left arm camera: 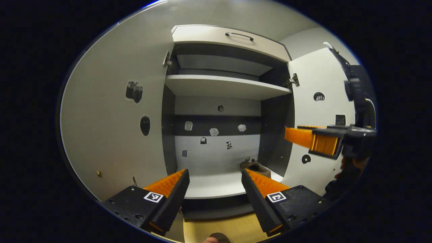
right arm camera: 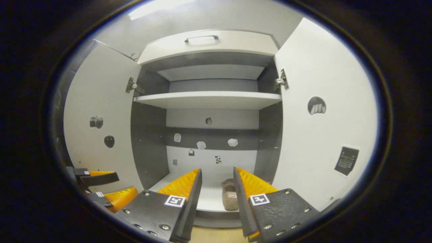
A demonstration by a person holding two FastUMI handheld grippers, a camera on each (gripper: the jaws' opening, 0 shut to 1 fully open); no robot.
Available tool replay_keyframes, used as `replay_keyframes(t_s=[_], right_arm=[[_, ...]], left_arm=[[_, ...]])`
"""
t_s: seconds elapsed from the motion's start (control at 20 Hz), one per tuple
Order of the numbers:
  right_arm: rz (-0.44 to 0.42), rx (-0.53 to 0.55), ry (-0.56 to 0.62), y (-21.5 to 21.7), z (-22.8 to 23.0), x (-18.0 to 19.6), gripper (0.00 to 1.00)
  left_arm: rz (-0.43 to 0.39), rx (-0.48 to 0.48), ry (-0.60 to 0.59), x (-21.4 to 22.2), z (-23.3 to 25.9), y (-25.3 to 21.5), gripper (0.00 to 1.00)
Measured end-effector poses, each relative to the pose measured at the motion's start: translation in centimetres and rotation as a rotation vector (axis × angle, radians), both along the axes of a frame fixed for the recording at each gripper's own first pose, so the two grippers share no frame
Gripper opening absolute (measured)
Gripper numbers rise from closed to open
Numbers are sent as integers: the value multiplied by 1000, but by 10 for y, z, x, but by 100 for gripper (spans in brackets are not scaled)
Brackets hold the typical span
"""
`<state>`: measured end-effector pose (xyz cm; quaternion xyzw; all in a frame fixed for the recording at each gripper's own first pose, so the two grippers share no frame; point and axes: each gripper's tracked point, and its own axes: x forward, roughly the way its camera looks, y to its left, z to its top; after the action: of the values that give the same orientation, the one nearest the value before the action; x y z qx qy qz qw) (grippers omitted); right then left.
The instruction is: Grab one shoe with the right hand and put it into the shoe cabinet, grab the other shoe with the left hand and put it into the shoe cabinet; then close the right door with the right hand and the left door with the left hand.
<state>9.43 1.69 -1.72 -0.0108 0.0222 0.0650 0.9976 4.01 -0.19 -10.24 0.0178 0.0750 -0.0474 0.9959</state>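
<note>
Grey felt-looking slipper point(right arm camera: 230, 197) is sitting on the bottom shelf point(right arm camera: 209, 202) of the shoe cabinet point(right arm camera: 209, 44), over toward the right side wall, toe pointing in. In the left gripper view the same shoe point(left arm camera: 257, 167) peeks out just past the right finger. So I'd say the first shoe is done: it's inside and nobody's holding it.

Both doors are wide open. The left door point(left arm camera: 111, 111) has a little camera sticker on it, the right door point(right arm camera: 320, 118) swings out on the other side. Upper shelf point(right arm camera: 209, 99) has nothing on it that I can see.

Right gripper point(right arm camera: 217, 179) sits in front of the cabinet opening, jaws parted with a clear gap, nothing between them. The slipper lies beyond the tips, framed in that gap, not touching either finger. Left gripper point(left arm camera: 216, 179) is spread wider, also holding nothing, aimed at the bottom shelf from the near side. You can see the right one off to the far right of the left gripper view too, up by the right door.

What's left, as far as I can judge: the second shoe, which I can't find in either view, so the left hand needs to go get it and put it in. Then right door shut with the right, left door with the left. Roughly a quarter done, I'd guess.
</note>
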Motion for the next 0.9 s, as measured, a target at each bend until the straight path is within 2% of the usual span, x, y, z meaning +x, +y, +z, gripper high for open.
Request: replay_keyframes(t_s=[0.3,0.45,0.55,0.65,0.7,0.75,0.9], right_arm=[[-4,2,-41,-6,24,-36,55],[-21,-11,-76,-13,36,-50,53],[-25,-13,-83,-16,40,-58,56],[-30,-12,-94,-18,46,-64,61],[-37,-9,-102,-20,48,-66,69],[-47,-6,-109,-23,50,-68,66],[-68,-9,-125,-29,54,-72,82]], left_arm=[[-14,-23,234,-22,-99,-12,96],[1,-2,343,-31,-152,-4,96],[14,-3,427,-41,-193,-1,96],[18,8,516,-54,-235,5,96],[19,11,562,-62,-252,9,97],[19,9,601,-67,-270,9,97],[6,-11,709,-90,-317,11,97]])
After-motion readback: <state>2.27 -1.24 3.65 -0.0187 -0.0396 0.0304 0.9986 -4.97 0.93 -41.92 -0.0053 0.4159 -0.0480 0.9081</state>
